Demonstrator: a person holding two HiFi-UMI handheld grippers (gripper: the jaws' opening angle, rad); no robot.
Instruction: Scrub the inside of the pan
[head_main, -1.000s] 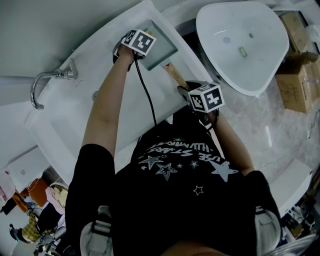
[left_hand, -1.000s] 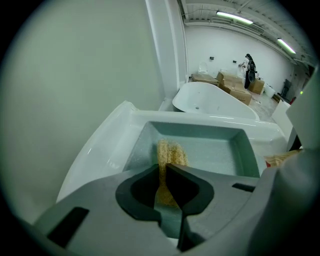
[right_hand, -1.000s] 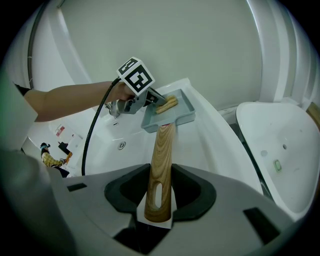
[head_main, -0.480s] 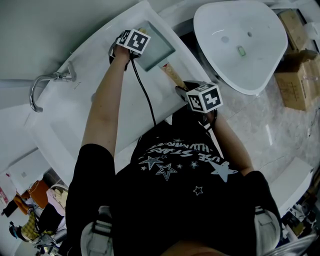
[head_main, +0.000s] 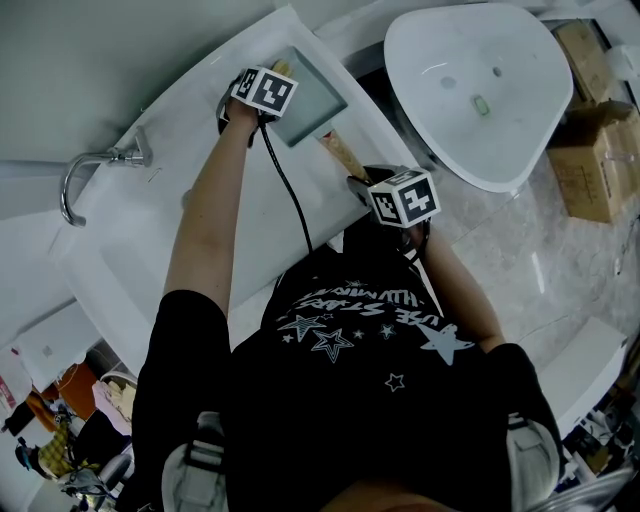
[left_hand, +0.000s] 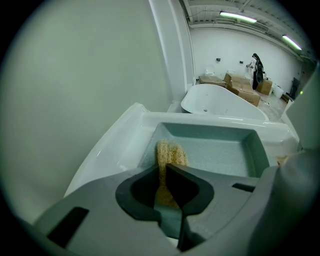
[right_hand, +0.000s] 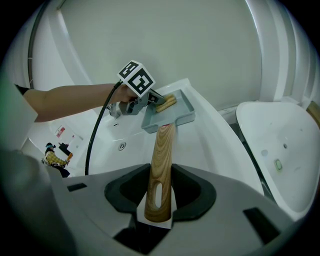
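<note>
- Pan, square and grey, lies at the far end of a white basin, with its wooden handle pointing toward the person.
- Right tongs are clamped on that handle, close to its slotted end.
- Left tongs pinch a yellow scouring pad, whose free end sits inside the pan at its left side.
- Tap stands on the basin's left rim.

Head camera looks steeply down; both gripper cameras closely face the pan
</note>
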